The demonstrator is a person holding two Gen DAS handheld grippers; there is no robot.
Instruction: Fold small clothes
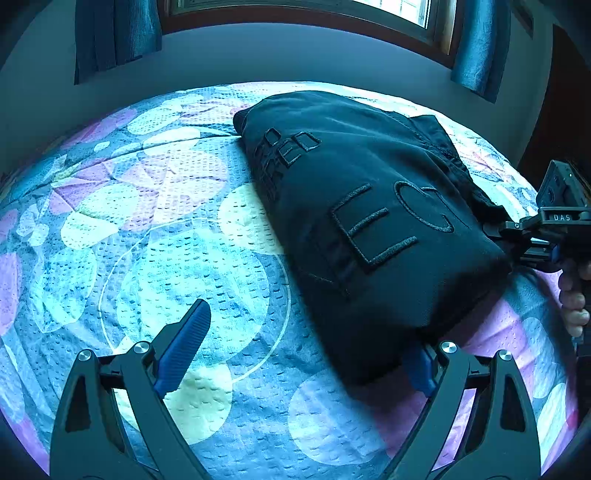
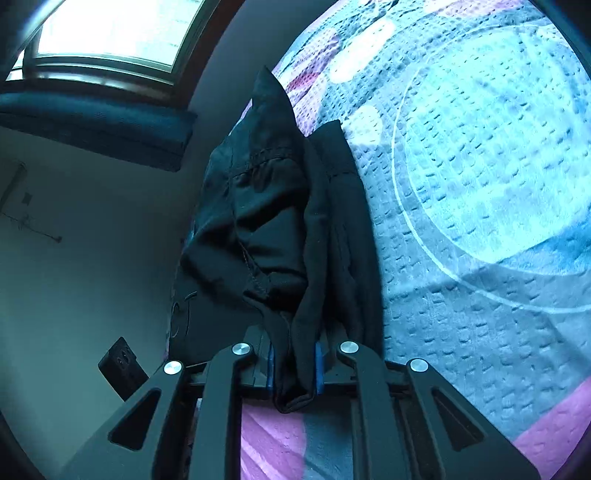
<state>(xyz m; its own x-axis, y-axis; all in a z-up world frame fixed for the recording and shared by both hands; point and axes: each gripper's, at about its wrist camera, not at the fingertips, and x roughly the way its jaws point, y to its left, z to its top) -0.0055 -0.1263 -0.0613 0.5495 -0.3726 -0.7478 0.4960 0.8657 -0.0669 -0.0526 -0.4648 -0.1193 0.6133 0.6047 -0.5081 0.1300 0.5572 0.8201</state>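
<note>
Two grippers at one black garment (image 1: 369, 229): right gripper (image 2: 295, 369) clamping its edge, left gripper (image 1: 306, 354) wide apart beside it.

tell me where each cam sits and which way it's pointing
Left wrist: sits on the left hand-held gripper, looks across the bedspread at the black garment and window; its open fingers and the person's right hand show.
Right wrist: sits on the right hand-held gripper, tilted, looks along the garment edge it clamps; only its fingers show.
Shared: garment, bedspread, window.
</note>
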